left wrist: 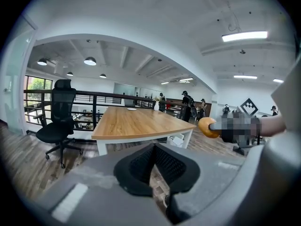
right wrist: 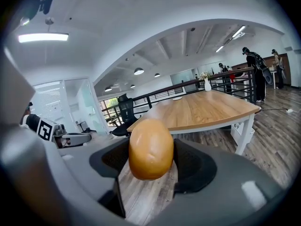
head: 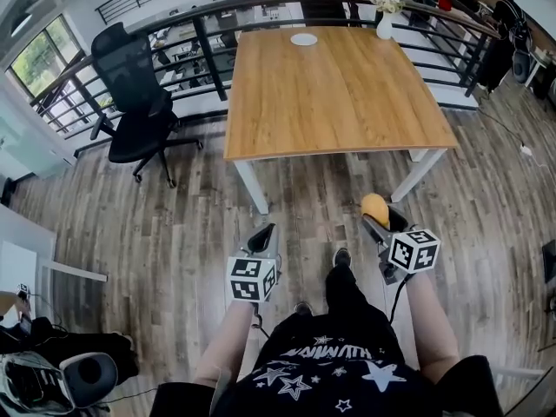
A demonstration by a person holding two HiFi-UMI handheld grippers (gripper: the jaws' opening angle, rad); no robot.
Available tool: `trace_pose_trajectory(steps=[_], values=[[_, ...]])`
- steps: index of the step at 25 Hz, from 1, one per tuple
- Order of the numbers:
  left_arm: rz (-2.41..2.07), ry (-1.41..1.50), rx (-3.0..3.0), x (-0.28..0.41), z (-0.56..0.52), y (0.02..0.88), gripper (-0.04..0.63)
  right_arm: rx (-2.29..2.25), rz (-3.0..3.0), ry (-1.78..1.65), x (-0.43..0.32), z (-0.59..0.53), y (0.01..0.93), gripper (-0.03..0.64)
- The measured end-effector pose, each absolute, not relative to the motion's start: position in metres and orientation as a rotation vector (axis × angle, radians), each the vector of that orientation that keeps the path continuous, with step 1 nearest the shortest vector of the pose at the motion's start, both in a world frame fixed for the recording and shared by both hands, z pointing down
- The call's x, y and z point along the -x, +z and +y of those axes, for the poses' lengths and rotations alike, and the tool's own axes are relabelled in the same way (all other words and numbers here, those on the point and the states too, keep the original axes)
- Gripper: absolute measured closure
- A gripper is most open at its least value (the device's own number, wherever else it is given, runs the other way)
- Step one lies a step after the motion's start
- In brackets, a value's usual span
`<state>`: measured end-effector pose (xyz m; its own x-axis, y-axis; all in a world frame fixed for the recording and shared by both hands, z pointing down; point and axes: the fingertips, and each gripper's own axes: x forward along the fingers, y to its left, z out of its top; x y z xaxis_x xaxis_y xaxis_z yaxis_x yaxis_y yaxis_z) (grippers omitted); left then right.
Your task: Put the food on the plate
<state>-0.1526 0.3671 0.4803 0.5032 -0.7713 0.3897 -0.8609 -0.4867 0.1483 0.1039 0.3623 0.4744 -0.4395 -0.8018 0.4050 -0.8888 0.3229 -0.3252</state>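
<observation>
Right gripper view, the food: the food point(right wrist: 151, 149) is a smooth golden-brown oval, much like a bread roll. It sits on end between the two dark pads, up in the air over the wooden floor and short of the table.
Right hand-held gripper point(right wrist: 151, 163): the jaws stand wide, one pad pressed on each side of the food, so it is carried rather than loose.
Left hand-held gripper point(left wrist: 154, 150): the tips are closed together with nothing between them. It is held low at the person's side and looks idle.
Step in hand: I'd call this the carry, with the food lifted and the person standing back from the table, facing it.
Plate point(head: 304, 39): small and white, at the far edge of the tabletop point(head: 339, 102) and well apart from the food. As far as I can see there is nothing on it.
Vase point(head: 385, 28): white, at the far right corner, near the plate but not touching it. It holds a small bunch of pale flowers.
Tabletop, the rest: light wood, bare apart from the plate and vase.
Office chair point(head: 135, 102): black, off to the left of the table and out of the way.
Next move: to my eye it calls for stepping up to the table or round it, because the plate lies on the far side. After that comes a long reach, setting the food down on the plate's middle, and spreading the jaws only once it rests there.
</observation>
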Motion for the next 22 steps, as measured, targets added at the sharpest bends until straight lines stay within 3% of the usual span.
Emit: trace_pose_trajectory(steps=[13, 22], values=[[-1.424, 0.407, -2.374, 0.137, 0.275, 0.493, 0.594, -1.443, -2.46, 0.8, -0.108, 0.245, 0.498, 0.314], [-1.445, 0.421, -2.362, 0.09, 0.178, 0.494, 0.594, -1.441, -2.488, 0.847, -0.16, 0.132, 0.49, 0.313]])
